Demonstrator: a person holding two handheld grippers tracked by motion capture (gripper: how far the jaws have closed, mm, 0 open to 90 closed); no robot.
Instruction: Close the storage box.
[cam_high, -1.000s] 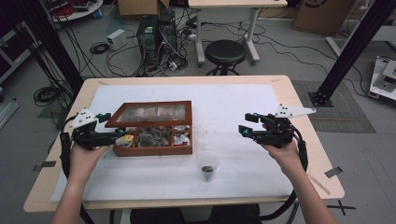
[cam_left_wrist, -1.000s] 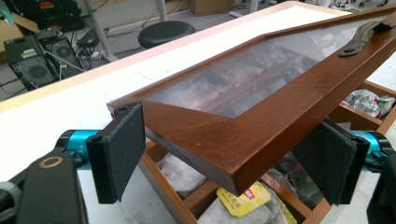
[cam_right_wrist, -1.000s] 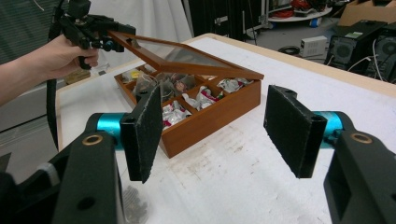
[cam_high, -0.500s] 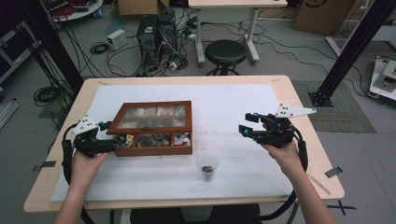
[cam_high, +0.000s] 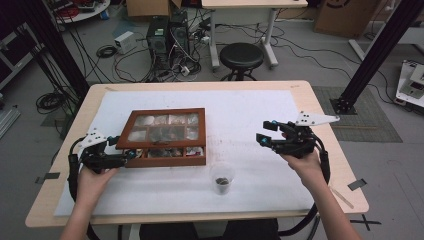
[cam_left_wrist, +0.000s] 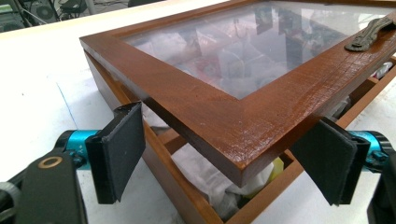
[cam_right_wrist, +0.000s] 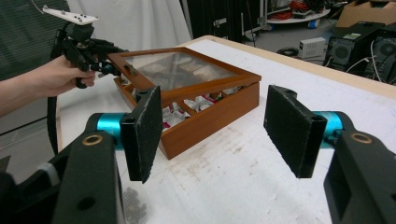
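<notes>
One wooden box with a glass lid is seen left of centre in the high view, resting on the white sheet of the table. One clear cup is placed just below and right of the box, with dark bits in its bottom. Two tools are counted, one per hand.

The left tool is held at the box's lower left corner. In the left gripper view its jaws are spread wide, with the lid's corner lying between them; no pad is seen pressing the wood. The lid is propped slightly above the box at that corner, and wrapped items are glimpsed through the gap. The right tool is held above the sheet at centre right of the high view, well apart from the box, jaws apart and nothing between them.

Compared with the earlier frame, the lid is seen lower and nearly flat, and the left tool has dropped with it. The right tool is unchanged.

The contents under the glass are blurred by reflections and cannot be counted. The lid's metal handle is cut off at the upper right edge of the left gripper view.
</notes>
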